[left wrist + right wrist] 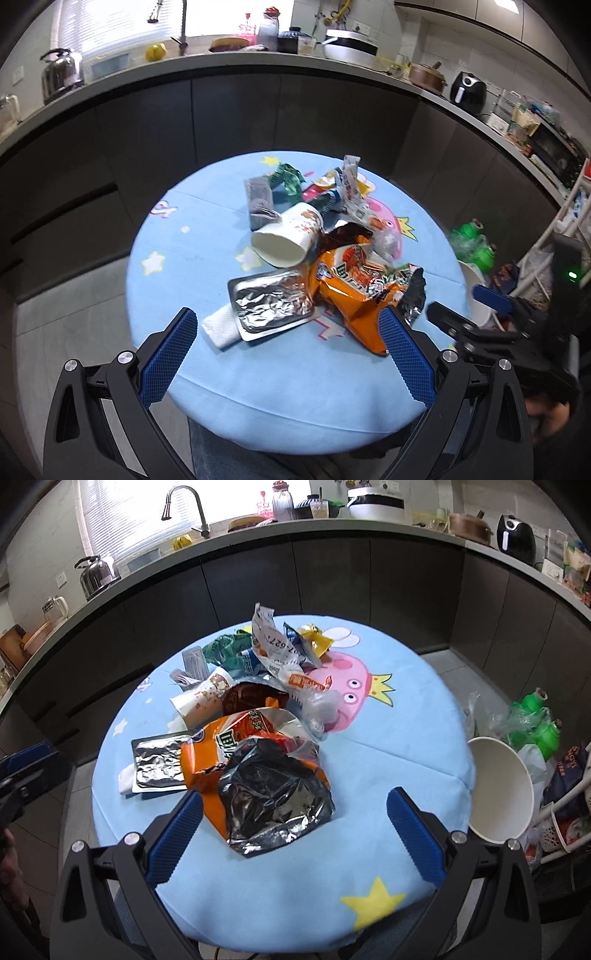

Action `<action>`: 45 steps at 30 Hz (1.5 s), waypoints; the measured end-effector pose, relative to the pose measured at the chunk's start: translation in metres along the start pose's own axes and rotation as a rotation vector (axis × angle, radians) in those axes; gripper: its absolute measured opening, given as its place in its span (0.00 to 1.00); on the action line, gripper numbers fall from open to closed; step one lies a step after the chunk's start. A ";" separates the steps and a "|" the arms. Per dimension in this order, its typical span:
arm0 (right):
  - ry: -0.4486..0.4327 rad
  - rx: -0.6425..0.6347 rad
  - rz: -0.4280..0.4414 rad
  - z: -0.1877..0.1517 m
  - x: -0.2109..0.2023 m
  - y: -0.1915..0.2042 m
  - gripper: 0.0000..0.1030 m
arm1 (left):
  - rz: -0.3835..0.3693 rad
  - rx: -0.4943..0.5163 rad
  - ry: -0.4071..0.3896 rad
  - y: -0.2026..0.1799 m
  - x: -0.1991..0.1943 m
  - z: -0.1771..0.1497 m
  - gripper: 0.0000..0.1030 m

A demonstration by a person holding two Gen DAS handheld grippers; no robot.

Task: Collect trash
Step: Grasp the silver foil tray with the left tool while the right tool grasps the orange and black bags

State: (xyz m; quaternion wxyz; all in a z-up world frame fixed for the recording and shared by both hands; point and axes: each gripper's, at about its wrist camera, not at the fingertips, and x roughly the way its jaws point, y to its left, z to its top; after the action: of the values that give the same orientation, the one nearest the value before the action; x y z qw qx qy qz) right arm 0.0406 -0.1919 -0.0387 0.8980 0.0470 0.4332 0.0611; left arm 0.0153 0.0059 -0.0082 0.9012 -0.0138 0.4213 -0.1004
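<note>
We hold both claws wide open and empty above the near edge of the round blue bench (pixel 192 258). Ahead of our left claw (pixel 291 325), a flattened foil pouch (pixel 271 304) lies between its fingers' lines, resting on a white napkin (pixel 221 326). The orange snack bag (pixel 354 291) sits just ahead of that claw's right finger (pixel 404 354). Beyond the pouch a paper cup (pixel 286 236) lies on its side, mouth toward us, with more wrappers (pixel 343 192) heaped behind it.

Our right claw (pixel 295 805) hangs over the bag's (pixel 229 749) crumpled silver opening (pixel 273 801), which lies between its fingers without touching them. Right of that claw, off the bench, a white paper bucket (pixel 498 786) stands beside green bottles (pixel 535 720).
</note>
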 end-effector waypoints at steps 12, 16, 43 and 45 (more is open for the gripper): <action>0.068 -0.124 -0.033 0.014 0.052 -0.004 0.84 | -0.010 -0.023 0.126 0.049 0.044 -0.005 0.77; 0.084 -0.129 -0.005 0.018 0.063 -0.005 0.27 | -0.037 0.016 0.157 0.057 0.067 0.001 0.76; 0.056 -0.007 -0.017 -0.010 0.023 -0.022 0.04 | -0.285 0.258 0.297 0.015 0.118 0.023 0.26; 0.053 -0.001 -0.020 -0.011 0.021 -0.023 0.04 | -0.292 0.267 0.294 0.006 0.118 0.024 0.26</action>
State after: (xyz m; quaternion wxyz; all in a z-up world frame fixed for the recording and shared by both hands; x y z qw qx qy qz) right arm 0.0469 -0.2108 -0.0649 0.8868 0.0407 0.4573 0.0535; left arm 0.1088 -0.0128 -0.0826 0.7999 0.0595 0.5245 -0.2855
